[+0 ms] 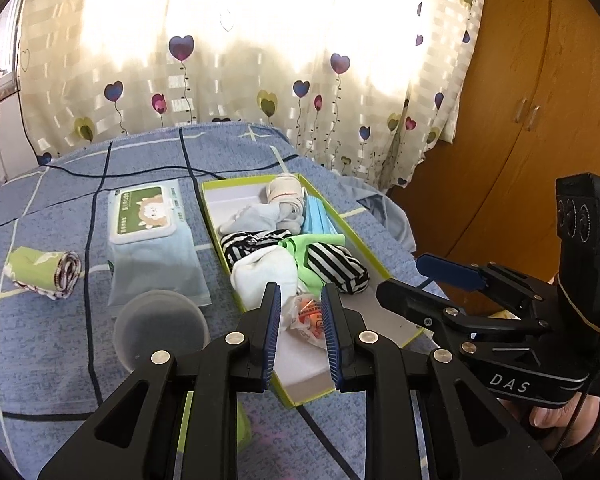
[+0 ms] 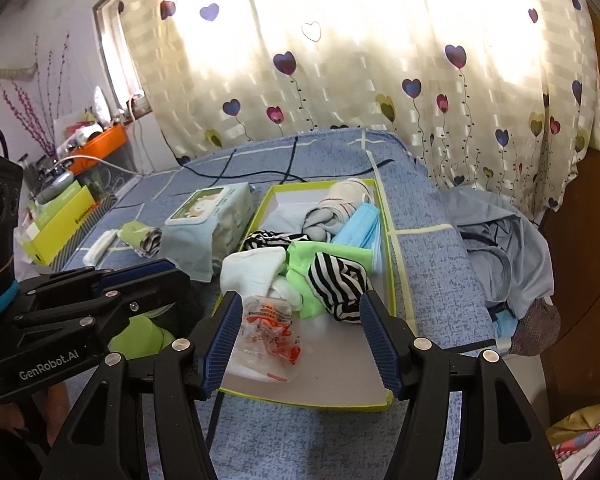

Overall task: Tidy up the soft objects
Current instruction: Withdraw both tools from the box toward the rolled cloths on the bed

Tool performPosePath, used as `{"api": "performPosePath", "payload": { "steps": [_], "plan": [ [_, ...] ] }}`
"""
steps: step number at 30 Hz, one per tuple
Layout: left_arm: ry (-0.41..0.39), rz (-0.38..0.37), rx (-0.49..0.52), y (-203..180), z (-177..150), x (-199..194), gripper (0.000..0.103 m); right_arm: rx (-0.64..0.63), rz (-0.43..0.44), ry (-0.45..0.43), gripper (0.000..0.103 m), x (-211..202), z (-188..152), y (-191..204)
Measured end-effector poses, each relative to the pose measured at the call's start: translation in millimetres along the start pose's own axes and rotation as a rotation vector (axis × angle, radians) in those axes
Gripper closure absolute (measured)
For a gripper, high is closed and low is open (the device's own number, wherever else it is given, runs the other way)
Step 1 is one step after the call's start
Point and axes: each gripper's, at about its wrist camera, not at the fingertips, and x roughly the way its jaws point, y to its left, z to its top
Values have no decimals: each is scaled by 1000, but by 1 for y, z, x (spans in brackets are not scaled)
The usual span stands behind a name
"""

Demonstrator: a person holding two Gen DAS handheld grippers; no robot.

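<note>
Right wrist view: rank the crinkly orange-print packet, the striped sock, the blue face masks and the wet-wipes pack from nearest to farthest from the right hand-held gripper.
1. Orange-print packet, in the box just past the right hand-held gripper, by its left finger.
2. Striped sock, mid-box, right of centre.
3. Blue face masks, along the box's right wall.
4. Wet-wipes pack, outside the box, far left.

Both wrist cameras look from the bed's near end, close above, toward the curtain [image 1: 260, 60]; both share the box [image 1: 374, 264].
</note>
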Motion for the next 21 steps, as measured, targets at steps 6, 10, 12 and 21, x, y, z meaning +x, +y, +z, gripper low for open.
{"api": "performPosePath", "payload": {
  "steps": [6,10,12,21],
  "plan": [
    [-5,-22,-13,6,-3,-7,81,-19,-5,-12,42,-7,2,11],
    [-29,-25,-20,10,-4,-18,81,-31,-1,-20,42,-12,3,20],
    [-43,-22,-24,13,-5,-24,81,-42,3,-25,42,-14,4,26],
    [-87,23,-71,39,-15,-50,81,-98,42,-50,41,-16,9,59]
  ]
}}
